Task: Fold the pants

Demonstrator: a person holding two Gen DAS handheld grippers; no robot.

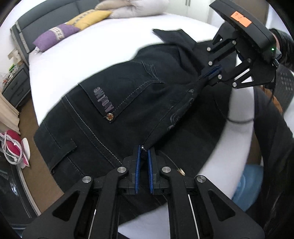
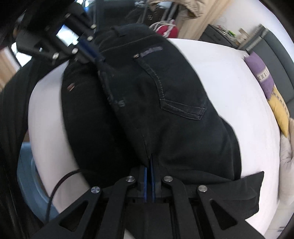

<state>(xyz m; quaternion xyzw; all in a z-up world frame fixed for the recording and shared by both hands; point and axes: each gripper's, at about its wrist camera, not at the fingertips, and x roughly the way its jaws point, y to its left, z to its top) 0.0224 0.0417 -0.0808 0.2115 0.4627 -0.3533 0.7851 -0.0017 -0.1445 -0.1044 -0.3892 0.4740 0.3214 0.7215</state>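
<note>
Black pants (image 1: 128, 103) lie across a white bed (image 1: 88, 55), back pocket up, with grey lettering and a stud on the pocket. My left gripper (image 1: 144, 149) is shut on a raised edge of the pants, which runs taut up to my right gripper (image 1: 207, 75), also shut on that edge. In the right wrist view the pants (image 2: 165, 103) fill the middle. My right gripper (image 2: 150, 161) pinches the fold of cloth at the bottom, and the left gripper (image 2: 95, 57) holds the other end at the upper left.
Purple pillow (image 1: 53, 35), yellow pillow (image 1: 90, 18) and a bundled quilt (image 1: 136, 7) sit at the grey headboard. A nightstand (image 1: 15, 86) stands at left, with a red shoe (image 1: 12, 145) on the floor. A person's dark sleeve (image 1: 272, 137) and a blue object (image 1: 248, 185) are at right.
</note>
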